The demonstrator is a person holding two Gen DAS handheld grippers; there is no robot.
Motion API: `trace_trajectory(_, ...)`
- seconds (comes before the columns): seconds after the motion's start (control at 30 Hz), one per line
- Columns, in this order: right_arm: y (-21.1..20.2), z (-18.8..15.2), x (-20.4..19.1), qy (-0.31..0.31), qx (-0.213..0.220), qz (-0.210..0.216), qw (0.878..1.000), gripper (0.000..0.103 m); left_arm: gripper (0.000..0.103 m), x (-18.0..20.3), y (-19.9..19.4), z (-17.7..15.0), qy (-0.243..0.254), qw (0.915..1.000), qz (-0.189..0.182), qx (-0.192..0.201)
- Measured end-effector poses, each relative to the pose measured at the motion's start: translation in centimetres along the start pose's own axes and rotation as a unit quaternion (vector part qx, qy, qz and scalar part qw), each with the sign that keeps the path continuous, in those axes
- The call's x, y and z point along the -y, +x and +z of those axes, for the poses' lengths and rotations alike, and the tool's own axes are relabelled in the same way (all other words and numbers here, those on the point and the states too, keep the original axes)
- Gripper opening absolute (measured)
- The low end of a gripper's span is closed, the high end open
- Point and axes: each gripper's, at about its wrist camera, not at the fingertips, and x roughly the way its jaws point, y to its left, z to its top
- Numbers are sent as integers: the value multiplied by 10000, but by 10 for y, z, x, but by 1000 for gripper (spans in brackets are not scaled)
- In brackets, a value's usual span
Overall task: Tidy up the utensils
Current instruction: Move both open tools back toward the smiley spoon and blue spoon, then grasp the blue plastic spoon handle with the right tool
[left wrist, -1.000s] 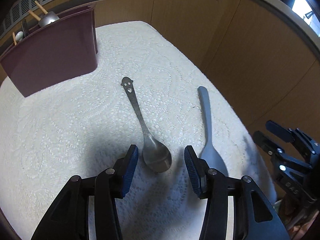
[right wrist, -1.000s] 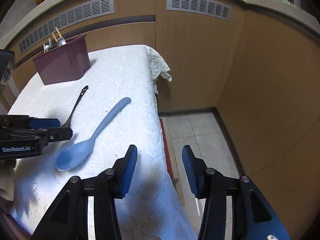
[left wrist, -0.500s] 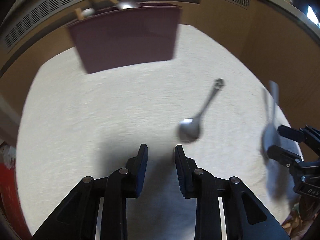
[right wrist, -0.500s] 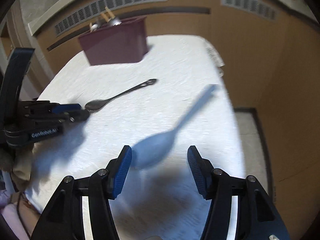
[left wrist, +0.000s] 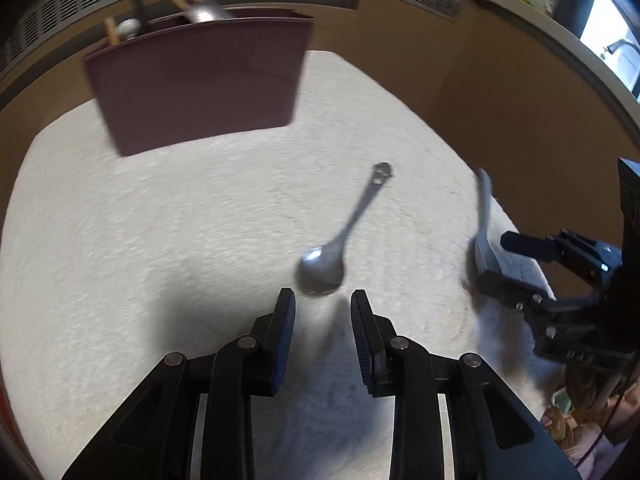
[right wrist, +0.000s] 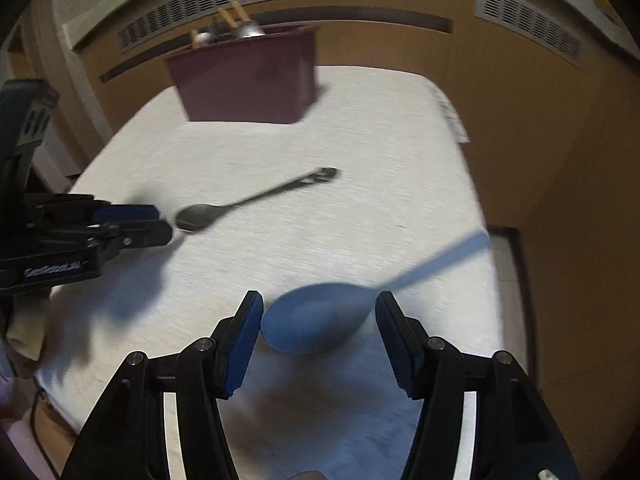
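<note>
A metal spoon (left wrist: 320,270) lies on the white lace cloth, bowl toward me and handle running away to the right. My left gripper (left wrist: 323,308) sits just short of that bowl, open by a narrow gap with nothing between its pads. In the right wrist view the blue plastic spoon (right wrist: 316,320) lies near the table's right edge. Its bowl is between the fingers of my right gripper (right wrist: 320,312), which is open, and the pads do not press it. The metal spoon (right wrist: 200,216) lies just off the tips of the left gripper (right wrist: 160,224).
A maroon utensil holder (left wrist: 200,88) stands at the back of the table with spoons and wooden handles sticking up. The table's right edge (right wrist: 476,200) drops to a tiled floor. Wooden cabinet fronts with vents surround the table. The view is blurred.
My left gripper has narrowed and drawn back, so the metal spoon's bowl is now ahead of its tips. My right gripper swung in from the table edge and widened around the blue spoon's bowl.
</note>
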Motion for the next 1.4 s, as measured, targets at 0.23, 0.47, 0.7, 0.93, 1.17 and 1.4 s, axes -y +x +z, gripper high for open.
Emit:
trace_trajectory(0.23,-22,-14,31,304,123,-224,9992,56,31,15,11,-1,440,9977,452,231)
trace_trajectory(0.47,-24,-3,46,917,286,-70,9954,56,37,23,18,6,483,9973,475,285)
trace_trajectory(0.7,-18,33,45,1160,487,-159,9919,56,37,18,18,4,464,9976,480,197)
trace_trajectory(0.93,37,62,36,1330,-32,-335,9905,31,37,21,-6,20,613,9976,256,206)
trace_trajectory(1.17,24,45,40,1086,53,-379,9934,1,37,47,23,63,1130,9931,-132,-282)
trace_trajectory(1.4,-4,23,51,1155,226,-164,9929,5,37,63,84,103,1233,9888,-39,-835)
